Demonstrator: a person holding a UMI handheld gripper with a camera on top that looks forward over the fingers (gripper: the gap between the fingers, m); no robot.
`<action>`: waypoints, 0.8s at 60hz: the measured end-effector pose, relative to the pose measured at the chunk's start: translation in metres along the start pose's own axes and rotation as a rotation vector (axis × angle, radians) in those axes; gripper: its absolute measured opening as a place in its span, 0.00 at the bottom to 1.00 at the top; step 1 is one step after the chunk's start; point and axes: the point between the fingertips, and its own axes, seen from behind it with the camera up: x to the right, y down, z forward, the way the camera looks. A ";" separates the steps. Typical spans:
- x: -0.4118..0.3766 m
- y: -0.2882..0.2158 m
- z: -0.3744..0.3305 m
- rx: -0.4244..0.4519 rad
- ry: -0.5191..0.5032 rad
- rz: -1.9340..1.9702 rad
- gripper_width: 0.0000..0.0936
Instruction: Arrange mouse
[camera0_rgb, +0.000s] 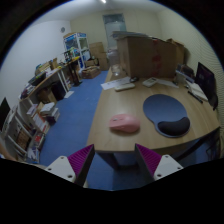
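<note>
A pink mouse lies on the wooden desk near its front edge, left of a round blue mouse mat with a dark wrist rest. My gripper is open, held above and in front of the desk. Its magenta pads stand wide apart with nothing between them, only blue floor showing in the gap. The mouse is beyond the fingers, apart from them.
Papers and a keyboard lie farther back on the desk. Shelves with books and boxes line the left wall. Cardboard boxes stand at the back of the room.
</note>
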 end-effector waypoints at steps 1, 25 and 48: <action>0.008 -0.002 0.005 0.007 0.006 -0.005 0.89; 0.061 -0.042 0.112 0.072 -0.040 -0.204 0.89; 0.066 -0.100 0.169 0.147 0.036 -0.131 0.73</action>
